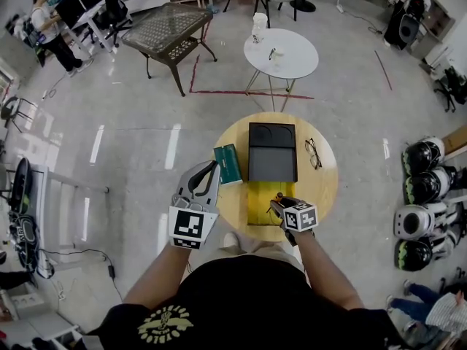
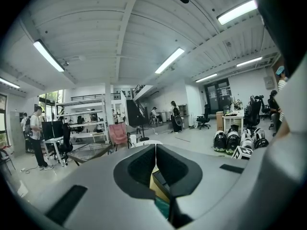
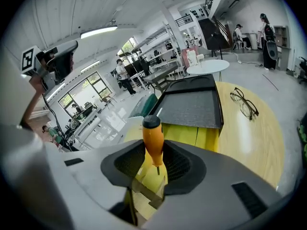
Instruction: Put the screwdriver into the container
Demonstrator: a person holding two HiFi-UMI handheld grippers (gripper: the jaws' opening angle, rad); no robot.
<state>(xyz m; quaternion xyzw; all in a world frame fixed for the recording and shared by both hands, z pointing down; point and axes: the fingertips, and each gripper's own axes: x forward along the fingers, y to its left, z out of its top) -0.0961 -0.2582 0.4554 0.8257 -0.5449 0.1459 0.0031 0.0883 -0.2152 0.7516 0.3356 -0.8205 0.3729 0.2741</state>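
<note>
Screwdriver [image 3: 153, 137] is clamped in the right gripper [image 3: 154, 153], frame center, just by the yellow container [image 1: 260, 204]. Left gripper [image 2: 156, 148] is closed on nothing.

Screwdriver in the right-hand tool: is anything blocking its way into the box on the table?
Nothing visible does. The right gripper holds the screwdriver by its orange handle, over the yellow part of the container. The green book lies to the container's left and the glasses to its right, both clear of the path.
</note>
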